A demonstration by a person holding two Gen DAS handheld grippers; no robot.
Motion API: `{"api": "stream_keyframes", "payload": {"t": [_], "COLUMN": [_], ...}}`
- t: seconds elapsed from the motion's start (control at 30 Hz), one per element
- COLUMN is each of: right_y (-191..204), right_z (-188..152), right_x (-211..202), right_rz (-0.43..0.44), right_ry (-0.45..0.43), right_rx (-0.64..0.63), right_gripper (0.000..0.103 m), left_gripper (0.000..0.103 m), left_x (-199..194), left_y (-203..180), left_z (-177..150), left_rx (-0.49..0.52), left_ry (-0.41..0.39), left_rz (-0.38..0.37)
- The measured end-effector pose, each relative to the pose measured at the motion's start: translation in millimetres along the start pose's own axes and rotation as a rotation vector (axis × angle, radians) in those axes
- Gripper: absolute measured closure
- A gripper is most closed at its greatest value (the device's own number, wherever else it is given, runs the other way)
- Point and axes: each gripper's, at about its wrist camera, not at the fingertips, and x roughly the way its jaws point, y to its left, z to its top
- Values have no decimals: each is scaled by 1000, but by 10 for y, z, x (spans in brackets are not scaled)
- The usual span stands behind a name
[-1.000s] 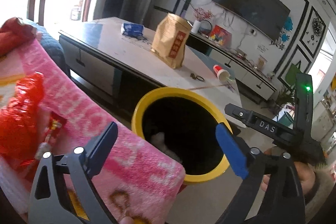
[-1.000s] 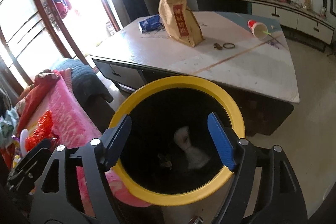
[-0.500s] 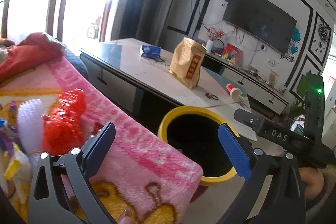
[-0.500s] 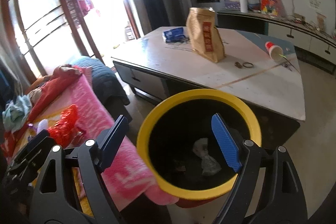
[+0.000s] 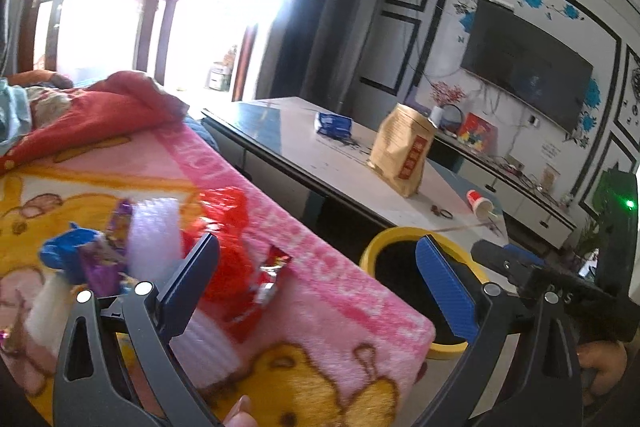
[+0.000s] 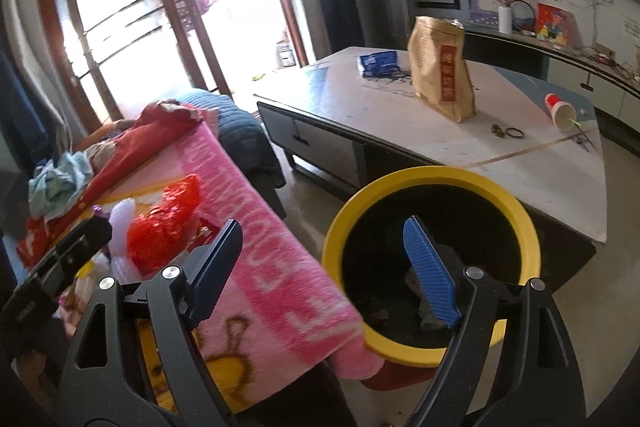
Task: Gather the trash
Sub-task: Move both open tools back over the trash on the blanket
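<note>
The bin (image 6: 432,259) stands on the floor, right at the corner of the pink blanket (image 6: 256,227) and just in front of the bench (image 6: 500,139). I think it sits there so trash from both places has only a short way to go. Its yellow rim is wide and its mouth faces up, so things can just be dropped in. Some crumpled scraps already lie at the bottom.

The trash that is left lies in a small heap on the blanket. There is a red bag (image 5: 232,227), a shiny red wrapper (image 5: 272,275) beside it, a white foam bit (image 5: 154,239), and blue and purple scraps (image 5: 80,259) on the far side. They all look thin and light, so a soft pinch at one edge should lift them.

The left gripper (image 5: 316,283) is spread wide with nothing between its jaws. It points at the heap, with the wrapper just past its near jaw. My guess is that it is lining up for the next pick.

The right gripper (image 6: 324,263) has just been opening, and its jaws are spread wide too, with nothing in them. It hangs over the near side of the bin, which is a good spot for letting go of trash.

On the bench stand a brown bag (image 6: 440,67), a blue pack (image 6: 378,63) and a tipped red cup (image 6: 560,109). Some of these may be trash too, but I cannot tell.
</note>
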Motion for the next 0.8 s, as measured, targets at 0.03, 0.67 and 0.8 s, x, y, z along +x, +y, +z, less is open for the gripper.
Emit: {"api": "stream_keyframes", "payload": {"t": [0.03,0.67,0.8], "right_y": [40,759,927], "right_z": [-9,-177,-233], "right_x": [-4,1,20], "right_rz": [7,128,153], "right_ry": [1,42,58], "right_rx": [-7,-158,-194], "right_gripper": [29,23,23], "left_gripper": [7,7,7], "left_x": [-19,-353,-394], "left_y": [24,756,883], "left_z": [4,153,175], "left_rx": [-4,-124,-139], "left_ry": [-4,-71,-79], "left_rz": [7,139,155]}}
